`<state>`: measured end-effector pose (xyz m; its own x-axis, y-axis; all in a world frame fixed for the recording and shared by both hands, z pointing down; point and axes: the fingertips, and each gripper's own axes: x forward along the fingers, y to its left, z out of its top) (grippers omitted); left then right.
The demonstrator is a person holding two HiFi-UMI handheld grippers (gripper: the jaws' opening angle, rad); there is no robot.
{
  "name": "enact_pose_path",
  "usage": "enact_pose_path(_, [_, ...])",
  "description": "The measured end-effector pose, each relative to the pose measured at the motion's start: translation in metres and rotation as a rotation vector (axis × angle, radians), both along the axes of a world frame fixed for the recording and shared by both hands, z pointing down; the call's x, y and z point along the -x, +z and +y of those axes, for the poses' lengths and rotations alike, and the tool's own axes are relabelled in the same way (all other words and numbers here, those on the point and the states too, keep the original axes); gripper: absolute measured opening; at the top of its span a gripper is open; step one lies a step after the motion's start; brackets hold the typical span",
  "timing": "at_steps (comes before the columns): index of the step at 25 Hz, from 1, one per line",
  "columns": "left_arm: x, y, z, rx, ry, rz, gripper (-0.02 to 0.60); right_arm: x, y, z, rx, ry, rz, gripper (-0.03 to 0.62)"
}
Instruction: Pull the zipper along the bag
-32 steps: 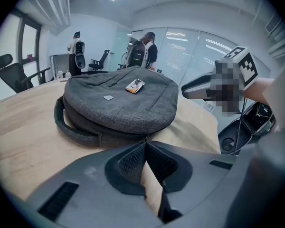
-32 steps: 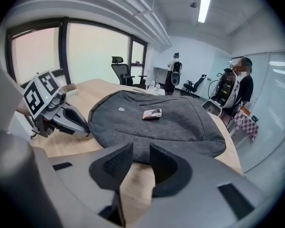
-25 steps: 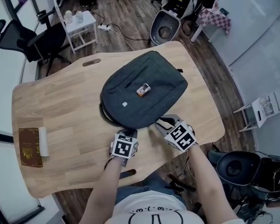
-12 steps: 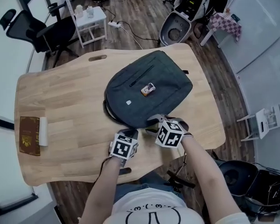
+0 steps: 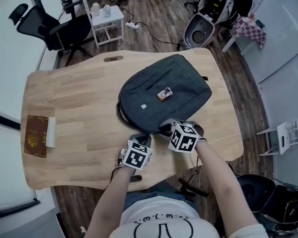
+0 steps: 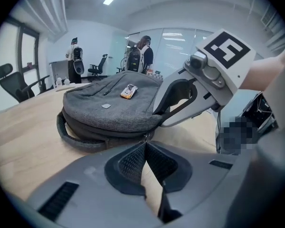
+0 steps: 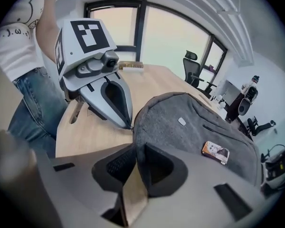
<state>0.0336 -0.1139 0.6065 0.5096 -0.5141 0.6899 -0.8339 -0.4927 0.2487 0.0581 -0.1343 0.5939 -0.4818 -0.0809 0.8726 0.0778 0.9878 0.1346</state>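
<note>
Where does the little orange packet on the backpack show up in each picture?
Head view: orange packet just right of centre, on the backpack.
Left gripper view: orange packet left of centre, upper half.
Right gripper view: orange packet at lower right.
Shared landmark: the grey backpack beneath it.

**Table surface: contents noted**

Light wooden table (image 5: 79, 113) (one slot cut through near its far edge). Lying directly on it: a grey backpack (image 5: 181, 81) right of centre; at the left edge, a brown booklet (image 5: 36, 136) touching a white strip (image 5: 51, 132).
</note>
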Motion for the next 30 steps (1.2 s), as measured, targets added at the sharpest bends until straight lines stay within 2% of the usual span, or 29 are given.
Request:
enact_pose_path(3, [0.003, 0.003, 0.004, 0.001, 0.036, -0.031, 0.018, -0.001, 0.002, 0.003, 0.004, 0.000, 0.004, 0.115])
enact_pose_path(12, [0.026, 0.000, -0.001, -0.007, 0.083, -0.055, 0.018, -0.003, 0.001, 0.002, 0.007, 0.027, 0.002, 0.114])
enact_pose_path(16, [0.033, -0.002, 0.000, 0.012, 0.094, -0.049, 0.018, -0.004, 0.000, 0.003, 0.021, 0.038, 0.006, 0.114])
enact_pose_path(19, [0.038, -0.006, -0.002, -0.004, 0.101, -0.060, 0.018, -0.005, -0.002, 0.003, 0.022, 0.040, 0.010, 0.112])
enact_pose_path(30, [0.066, -0.003, -0.005, -0.012, 0.102, -0.136, 0.019, -0.013, -0.001, 0.012, 0.014, 0.020, 0.043, 0.107])
